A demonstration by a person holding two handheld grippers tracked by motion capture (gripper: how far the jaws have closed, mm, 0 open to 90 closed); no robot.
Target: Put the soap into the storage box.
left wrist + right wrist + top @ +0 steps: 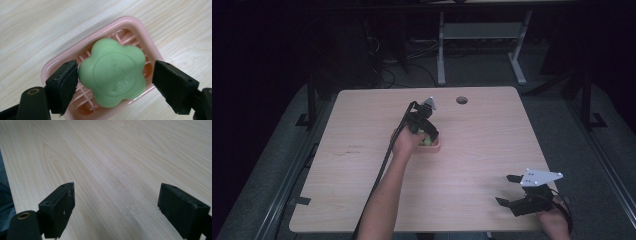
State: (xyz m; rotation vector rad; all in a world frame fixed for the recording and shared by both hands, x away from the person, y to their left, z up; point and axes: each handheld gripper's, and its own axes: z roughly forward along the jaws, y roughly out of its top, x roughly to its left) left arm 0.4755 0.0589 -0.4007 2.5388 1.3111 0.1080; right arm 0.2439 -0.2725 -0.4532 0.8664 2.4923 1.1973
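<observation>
Lying in a pink dish (62, 58), green flower-shaped soap (112, 72) sits between parted left gripper (115, 80) jaws.

Pale wooden table (472, 165), dim room, perhaps grey floor (562, 115) behind.

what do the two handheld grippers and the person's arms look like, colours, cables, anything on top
Both grippers are black, each with two blocky black jaws with small screw holes. The left gripper trails a thick black cable along the forearm and carries a small grey plate on top. The right gripper has a larger pale grey three-cornered plate dotted with small holes, and a black cable loops by the hand. The left forearm is bare, no sleeve visible.
</observation>
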